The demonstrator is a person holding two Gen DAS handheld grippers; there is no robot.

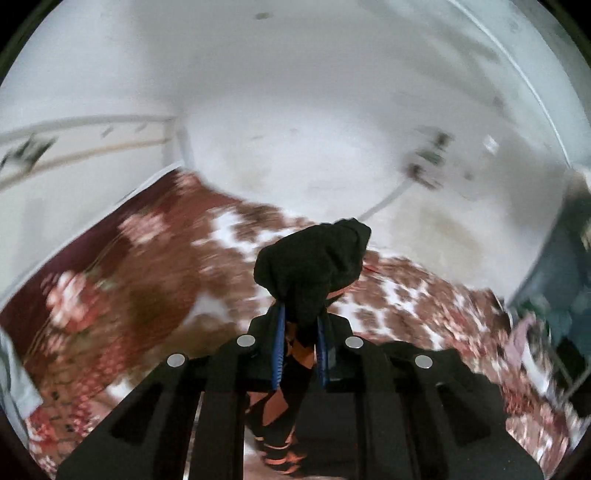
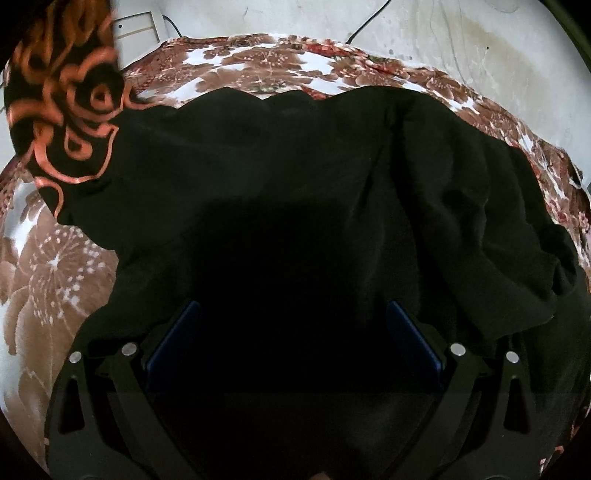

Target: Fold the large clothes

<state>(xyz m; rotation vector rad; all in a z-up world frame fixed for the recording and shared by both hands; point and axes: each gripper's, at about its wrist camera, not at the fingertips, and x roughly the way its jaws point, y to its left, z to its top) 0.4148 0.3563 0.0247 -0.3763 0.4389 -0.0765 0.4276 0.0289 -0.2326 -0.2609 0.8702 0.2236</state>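
Observation:
A large black garment point(image 2: 295, 166) lies spread over a floral bedspread point(image 2: 258, 62). One end of it, printed with orange swirls point(image 2: 66, 92), is lifted at the upper left of the right wrist view. My left gripper point(image 1: 301, 315) is shut on a bunched black fold of the garment point(image 1: 314, 258), held high above the bed; orange-printed cloth point(image 1: 275, 406) hangs below the blue pads point(image 1: 279, 350). My right gripper point(image 2: 295, 314) sits low over the garment's near part, its jaws wide apart and its blue pads point(image 2: 177, 332) not pressing on cloth.
The brown and white bedspread point(image 1: 155, 280) covers the bed. A white wall point(image 1: 295, 92) stands behind, with a cable point(image 2: 365, 22) running down it. A white rail point(image 1: 92, 122) is at the left, and dark blue clutter point(image 1: 554, 266) at the right edge.

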